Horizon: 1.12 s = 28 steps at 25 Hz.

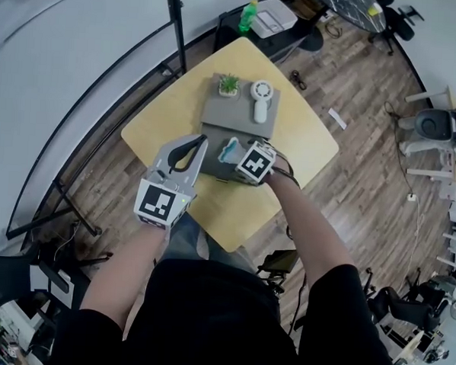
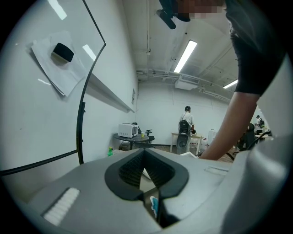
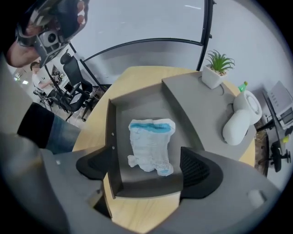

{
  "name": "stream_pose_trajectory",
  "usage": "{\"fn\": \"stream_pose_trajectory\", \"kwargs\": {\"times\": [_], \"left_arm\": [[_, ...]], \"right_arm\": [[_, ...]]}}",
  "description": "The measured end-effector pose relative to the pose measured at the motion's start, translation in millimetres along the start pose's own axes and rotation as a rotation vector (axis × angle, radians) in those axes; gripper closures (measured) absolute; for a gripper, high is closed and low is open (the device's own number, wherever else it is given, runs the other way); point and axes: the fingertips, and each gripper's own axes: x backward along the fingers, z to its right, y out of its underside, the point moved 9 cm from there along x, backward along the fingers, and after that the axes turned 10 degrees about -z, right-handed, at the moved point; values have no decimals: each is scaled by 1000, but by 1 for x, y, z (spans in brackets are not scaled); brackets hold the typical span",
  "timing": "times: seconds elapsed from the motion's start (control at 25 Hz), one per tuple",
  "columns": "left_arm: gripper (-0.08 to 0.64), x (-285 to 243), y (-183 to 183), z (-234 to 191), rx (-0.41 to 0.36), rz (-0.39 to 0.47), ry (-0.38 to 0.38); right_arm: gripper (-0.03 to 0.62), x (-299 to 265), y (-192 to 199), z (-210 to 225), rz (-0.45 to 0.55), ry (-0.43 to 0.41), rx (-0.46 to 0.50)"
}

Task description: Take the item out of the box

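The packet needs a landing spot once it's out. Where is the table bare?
Free: yellow wooden table in front of the open grey box and along its left wall. Crowded: flat grey panel behind, with potted plant and white handheld fan.

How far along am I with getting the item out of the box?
Done: the box stands open, with the white-and-blue packet lying inside. In hand: the right gripper is open above it, nothing gripped. Left: grasp the packet and lift it out.

Packet [image 3: 151,146] lies in box [image 3: 112,137] on table [image 3: 132,75]. Behind box: board [image 3: 190,98] carrying plant [image 3: 217,66] left, fan [image 3: 240,119] right.
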Motion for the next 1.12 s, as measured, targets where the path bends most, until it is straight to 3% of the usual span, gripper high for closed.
{"fn": "stream_pose_trajectory", "kwargs": {"times": [0.2,0.36,0.52,0.76,1.12], "left_arm": [[560,1,3,3,25,-27,5],[560,-2,5,1,14,-22,13],[561,-3,5,3,13,-22,17],[560,-4,8,2,21,-32,22],[560,-1,12,0,20,-38,24]], "right_arm": [[143,-11,-1,2,-23,-7,-6],[207,-20,-3,-17,-66,-227,-60],[249,-20,-10,5,-48,-31,3],[287,-29,-10,3,-60,-30,7],[422,-30,-15,-1,-96,-16,3]]}}
